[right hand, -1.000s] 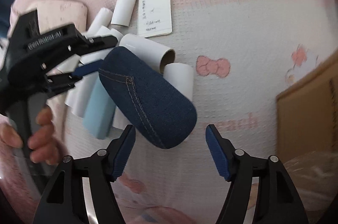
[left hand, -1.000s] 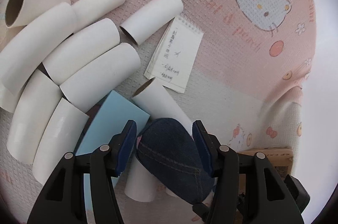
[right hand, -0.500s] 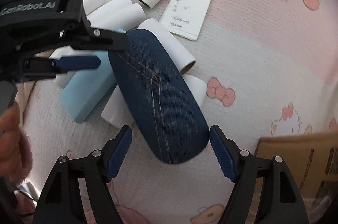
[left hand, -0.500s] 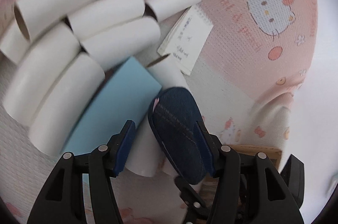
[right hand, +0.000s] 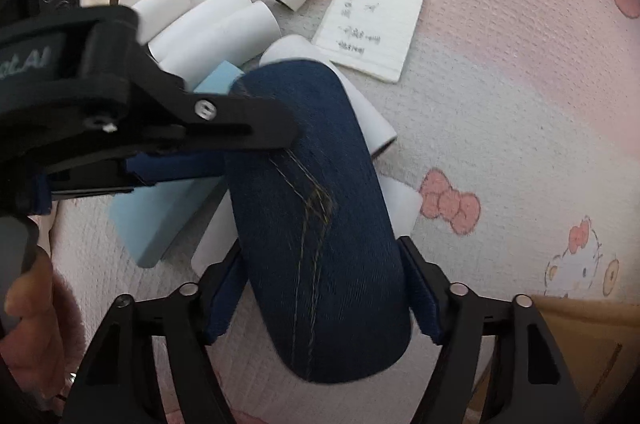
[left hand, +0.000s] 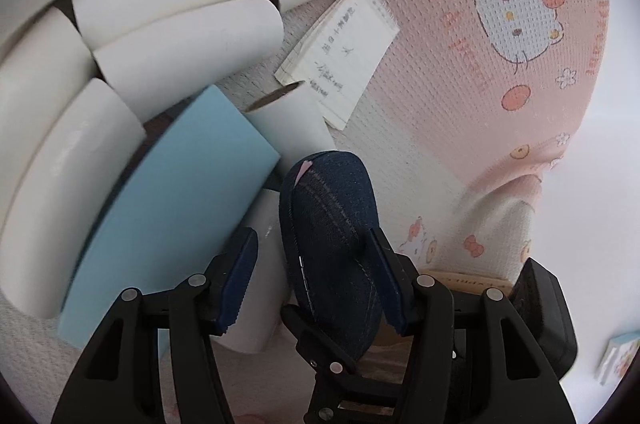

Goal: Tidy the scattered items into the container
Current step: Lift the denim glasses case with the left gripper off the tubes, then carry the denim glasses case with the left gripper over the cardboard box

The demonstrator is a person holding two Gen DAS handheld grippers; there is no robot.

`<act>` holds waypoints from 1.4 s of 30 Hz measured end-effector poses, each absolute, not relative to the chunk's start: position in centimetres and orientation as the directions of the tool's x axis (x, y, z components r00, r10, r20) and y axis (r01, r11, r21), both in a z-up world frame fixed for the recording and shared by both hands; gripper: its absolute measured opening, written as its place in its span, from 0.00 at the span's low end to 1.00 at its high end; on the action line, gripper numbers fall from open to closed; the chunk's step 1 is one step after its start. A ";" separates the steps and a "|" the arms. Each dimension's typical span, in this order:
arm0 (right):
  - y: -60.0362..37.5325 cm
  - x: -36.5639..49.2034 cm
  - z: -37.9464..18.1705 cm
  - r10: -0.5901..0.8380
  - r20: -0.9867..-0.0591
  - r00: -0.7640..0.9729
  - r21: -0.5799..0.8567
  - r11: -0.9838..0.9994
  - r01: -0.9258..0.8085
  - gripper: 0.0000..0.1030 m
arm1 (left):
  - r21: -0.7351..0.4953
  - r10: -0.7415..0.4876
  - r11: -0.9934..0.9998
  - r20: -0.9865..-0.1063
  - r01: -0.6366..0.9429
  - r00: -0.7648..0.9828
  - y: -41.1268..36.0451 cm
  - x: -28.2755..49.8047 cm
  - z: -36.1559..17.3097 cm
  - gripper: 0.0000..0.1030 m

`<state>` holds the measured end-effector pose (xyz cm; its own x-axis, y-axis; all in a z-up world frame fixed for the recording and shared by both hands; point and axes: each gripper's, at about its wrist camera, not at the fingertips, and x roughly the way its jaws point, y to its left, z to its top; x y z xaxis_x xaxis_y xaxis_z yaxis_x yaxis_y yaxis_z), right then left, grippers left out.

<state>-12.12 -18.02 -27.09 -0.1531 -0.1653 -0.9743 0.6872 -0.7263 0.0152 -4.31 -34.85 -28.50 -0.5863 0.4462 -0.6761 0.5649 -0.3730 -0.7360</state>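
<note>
Denim case [right hand: 320, 224] lengthwise along right gripper [right hand: 324, 296], clamped at near end; left gripper [left hand: 312, 280] pinching far end.

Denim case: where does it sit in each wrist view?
Left wrist: denim case low centre, seen end-on, against the left gripper's right finger.
Right wrist: denim case centre, long side up, between the right gripper's fingers.
Shared landmark: spiral notepad, beyond the case in both.
</note>
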 end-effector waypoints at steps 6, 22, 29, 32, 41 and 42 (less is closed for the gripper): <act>-18.5 -11.9 -26.9 -0.181 -0.969 -0.167 0.009 -0.703 0.711 0.61 | -0.743 0.433 -0.352 -0.669 0.569 -0.604 -34.9 -5.1 -28.8 0.58; -19.4 -11.2 -25.8 -0.222 -0.956 -0.190 0.009 -0.671 0.742 0.58 | -0.751 0.391 -0.397 -0.659 0.528 -0.643 -35.2 -5.0 -26.5 0.49; -19.0 -10.7 -22.1 -0.269 -0.928 -0.256 0.004 -0.696 0.718 0.58 | -0.829 0.375 -0.337 -0.553 0.446 -0.744 -35.4 -3.7 -23.2 0.44; -18.3 -10.2 -19.9 -0.311 -0.906 -0.288 0.018 -0.708 0.706 0.58 | -0.851 0.369 -0.337 -0.512 0.402 -0.775 -35.3 -3.0 -21.2 0.43; -16.4 -8.2 -14.8 -0.376 -0.845 -0.381 -0.005 -0.707 0.708 0.58 | -0.853 0.320 -0.416 -0.461 0.314 -0.828 -33.0 -1.3 -14.8 0.42; -16.1 -7.9 -14.1 -0.385 -0.835 -0.392 -0.008 -0.705 0.710 0.58 | -0.852 0.315 -0.423 -0.457 0.307 -0.832 -32.6 -1.2 -14.2 0.42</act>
<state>-7.89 -16.08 -14.13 -0.3922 -0.3852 -0.8353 0.7096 -0.7046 -0.0082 -1.16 -32.64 -14.23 -0.8321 0.3147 -0.4566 0.3074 -0.4235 -0.8522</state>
